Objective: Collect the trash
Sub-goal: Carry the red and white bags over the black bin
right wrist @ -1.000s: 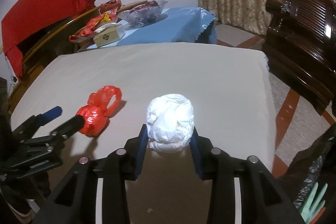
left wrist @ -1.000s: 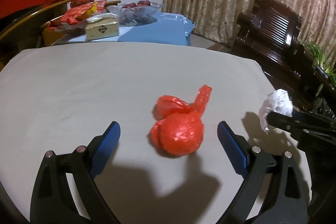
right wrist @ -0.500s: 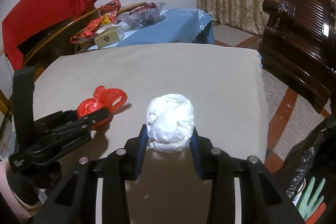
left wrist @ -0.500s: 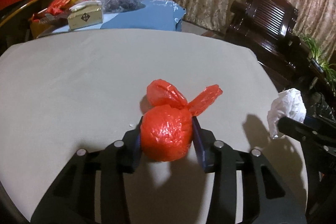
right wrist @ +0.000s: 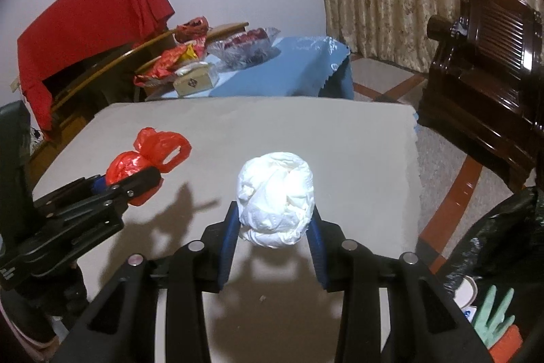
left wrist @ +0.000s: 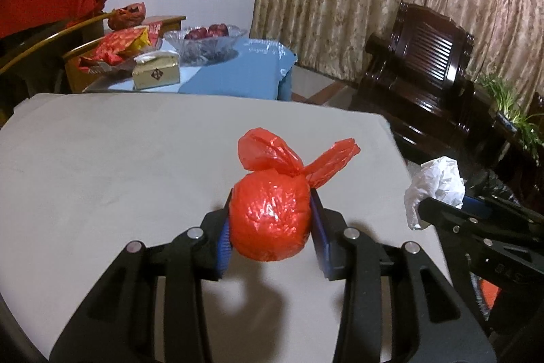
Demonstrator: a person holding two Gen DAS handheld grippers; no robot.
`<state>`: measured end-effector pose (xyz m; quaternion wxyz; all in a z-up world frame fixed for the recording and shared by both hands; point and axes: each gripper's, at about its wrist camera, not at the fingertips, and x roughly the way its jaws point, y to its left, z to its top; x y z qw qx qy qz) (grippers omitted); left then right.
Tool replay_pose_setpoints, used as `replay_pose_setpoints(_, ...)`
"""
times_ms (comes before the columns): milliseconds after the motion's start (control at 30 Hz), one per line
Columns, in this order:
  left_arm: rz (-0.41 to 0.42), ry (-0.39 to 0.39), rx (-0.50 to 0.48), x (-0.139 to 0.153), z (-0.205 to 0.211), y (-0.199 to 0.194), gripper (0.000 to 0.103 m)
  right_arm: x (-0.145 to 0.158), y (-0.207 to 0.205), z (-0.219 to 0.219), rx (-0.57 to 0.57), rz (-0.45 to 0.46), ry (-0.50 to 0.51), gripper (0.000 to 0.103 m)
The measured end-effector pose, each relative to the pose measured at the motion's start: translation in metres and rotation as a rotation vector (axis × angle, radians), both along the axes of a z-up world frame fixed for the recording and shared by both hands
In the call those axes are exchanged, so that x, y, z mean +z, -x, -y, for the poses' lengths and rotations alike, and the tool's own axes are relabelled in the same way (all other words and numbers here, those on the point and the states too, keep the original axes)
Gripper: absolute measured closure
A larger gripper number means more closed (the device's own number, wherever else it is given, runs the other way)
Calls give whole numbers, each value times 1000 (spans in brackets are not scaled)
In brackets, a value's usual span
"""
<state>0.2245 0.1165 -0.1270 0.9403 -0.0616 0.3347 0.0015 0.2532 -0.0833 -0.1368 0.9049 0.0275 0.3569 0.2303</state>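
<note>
Broad grey desk (right wrist: 340, 138) across both views, bare apart from shadows and a crumb near the front. Beyond its far edge a blue-clothed table (right wrist: 306, 67) with a glass bowl (left wrist: 207, 39), a gold box (left wrist: 156, 73) and red wrappers; dark wooden chair (right wrist: 493, 63) off to the right.

Low at the right edge of the right wrist view, a black bag (right wrist: 503, 233) with its mouth open, a green glove (right wrist: 493, 318) lying at it: probably the drop point, so the carry runs rightward and down, off the desk's right edge.

Right claw (right wrist: 272, 220) nearer that bag, pinching the white wad (right wrist: 275, 196) between blue pads, wad clear of the desk judging by its shadow below.

Left claw (left wrist: 270, 223), farther from the bag, just closed onto the red bag (left wrist: 268, 216); round body squeezed between the pads, knotted ears pointing up and right, away from the claw. Lifted too, shadow beneath.

In the way for the left: the right claw and its wad, sitting between it and the black bag. Sensible order, likely: right drops first, left follows.
</note>
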Motion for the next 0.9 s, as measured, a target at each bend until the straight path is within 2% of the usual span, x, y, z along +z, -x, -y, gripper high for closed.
replay_pose_setpoints(500,57,9,-31,46,26,46,65,44,52,33,-16,64,-26,65)
replay_pose_setpoints(900,90,0,-115,68,71,81,65,73,99,75,-67,122,-37,65)
